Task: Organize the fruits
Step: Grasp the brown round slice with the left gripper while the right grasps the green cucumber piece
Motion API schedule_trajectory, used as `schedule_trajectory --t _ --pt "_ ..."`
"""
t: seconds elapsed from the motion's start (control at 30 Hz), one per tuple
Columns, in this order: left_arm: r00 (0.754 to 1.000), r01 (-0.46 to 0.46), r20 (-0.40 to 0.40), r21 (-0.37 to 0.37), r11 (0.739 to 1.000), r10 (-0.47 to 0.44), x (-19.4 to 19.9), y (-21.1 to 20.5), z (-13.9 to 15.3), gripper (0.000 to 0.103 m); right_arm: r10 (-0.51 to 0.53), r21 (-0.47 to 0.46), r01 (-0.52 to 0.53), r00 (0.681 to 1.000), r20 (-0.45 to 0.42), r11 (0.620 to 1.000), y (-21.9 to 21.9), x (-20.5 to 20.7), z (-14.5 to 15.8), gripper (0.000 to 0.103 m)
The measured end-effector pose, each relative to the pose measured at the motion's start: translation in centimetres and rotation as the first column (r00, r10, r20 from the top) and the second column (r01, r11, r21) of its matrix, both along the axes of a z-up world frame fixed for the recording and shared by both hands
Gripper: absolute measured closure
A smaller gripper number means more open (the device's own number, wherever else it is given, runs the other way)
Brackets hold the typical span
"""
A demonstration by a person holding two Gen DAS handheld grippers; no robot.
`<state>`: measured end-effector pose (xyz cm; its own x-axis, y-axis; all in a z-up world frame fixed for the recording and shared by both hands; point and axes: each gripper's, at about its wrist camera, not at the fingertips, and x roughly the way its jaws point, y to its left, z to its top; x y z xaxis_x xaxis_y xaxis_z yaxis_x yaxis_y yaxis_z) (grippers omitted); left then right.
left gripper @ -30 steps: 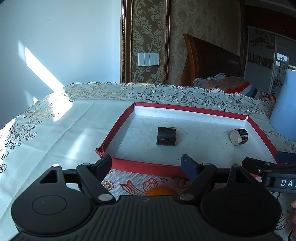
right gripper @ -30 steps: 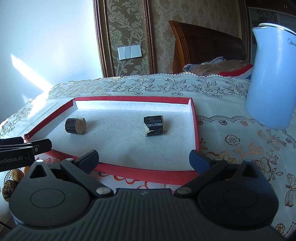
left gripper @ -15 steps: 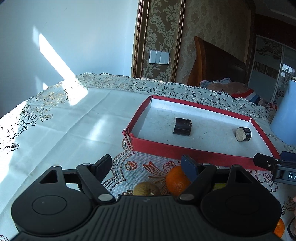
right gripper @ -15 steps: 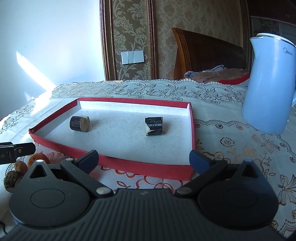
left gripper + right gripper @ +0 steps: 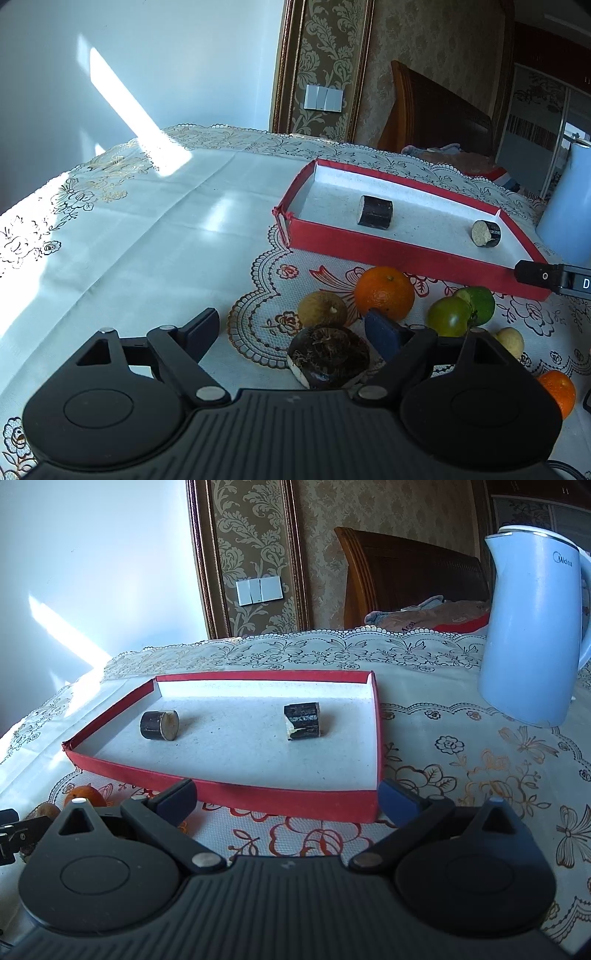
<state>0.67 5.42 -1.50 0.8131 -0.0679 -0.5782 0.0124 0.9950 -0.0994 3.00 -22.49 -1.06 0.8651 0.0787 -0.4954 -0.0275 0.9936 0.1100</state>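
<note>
Left wrist view: your left gripper [image 5: 295,332] is opening, empty, over a dark fruit [image 5: 328,356]; orange [image 5: 384,293] blocks beside the tray [image 5: 406,254] edge.

Fruits lie loose on the tablecloth before the red tray [image 5: 406,254]: an orange [image 5: 384,293], two green fruits [image 5: 448,316], a brown one [image 5: 322,314]. Two dark sugarcane pieces [image 5: 375,213] lie inside the tray

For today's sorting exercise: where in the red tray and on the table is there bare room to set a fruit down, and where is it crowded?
Free: the red tray floor between the two dark cane pieces and in front of them; the white cloth left of the tray. Crowded: the strip before the tray's near wall, where oranges, green fruits and a dark corm cluster.
</note>
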Motion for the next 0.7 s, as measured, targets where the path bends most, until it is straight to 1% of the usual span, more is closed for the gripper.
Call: schedule_trajectory --t 0.03,0.1,0.2,0.27,0.33,0.43,0.53,0.63,0.7 --pt "1.0 0.001 -0.018 0.016 1.0 -0.001 0.3 -0.2 -0.1 0.016 0.006 0.007 -0.006 1.0 -0.013 1.0 -0.1 -0.1 -0.1 0.0" --pt "1.0 0.011 -0.012 0.053 0.999 -0.01 0.1 -0.8 -0.2 0.016 0.022 0.042 -0.02 0.999 -0.041 0.999 -0.5 -0.3 -0.3 0.0" --pt "0.999 0.04 -0.028 0.105 0.994 -0.037 0.2 -1.7 -0.4 0.016 0.05 0.108 -0.043 0.997 -0.055 0.993 -1.2 -1.0 -0.6 0.0" --pt "0.999 0.042 -0.033 0.129 0.991 -0.038 0.3 -2.0 -0.5 0.016 0.06 0.125 -0.052 0.996 -0.059 0.991 -1.5 -1.6 -0.9 0.0" --pt "0.999 0.044 -0.035 0.139 0.989 -0.04 0.3 -2.1 -0.5 0.016 0.057 0.111 -0.049 0.996 -0.067 0.993 -1.4 -1.8 -1.2 0.0" --pt "0.999 0.045 -0.035 0.134 0.99 -0.041 0.2 -2.0 -0.5 0.016 0.081 0.079 -0.076 0.994 -0.073 0.994 -0.9 -1.9 -1.3 0.0" --pt "0.998 0.048 -0.033 0.137 0.989 -0.044 0.1 -2.0 -0.4 0.016 0.12 0.042 -0.118 0.991 -0.065 0.992 -0.1 -2.2 -1.2 0.0" --pt "0.998 0.056 -0.033 0.144 0.988 -0.052 0.0 -2.0 -0.4 0.016 0.185 0.006 -0.185 0.981 -0.058 0.983 0.9 -2.7 -1.2 0.0" --pt "0.998 0.059 -0.035 0.144 0.988 -0.055 0.0 -2.1 -0.4 0.016 0.203 -0.026 -0.205 0.978 -0.049 0.978 1.5 -3.0 -1.1 0.0"
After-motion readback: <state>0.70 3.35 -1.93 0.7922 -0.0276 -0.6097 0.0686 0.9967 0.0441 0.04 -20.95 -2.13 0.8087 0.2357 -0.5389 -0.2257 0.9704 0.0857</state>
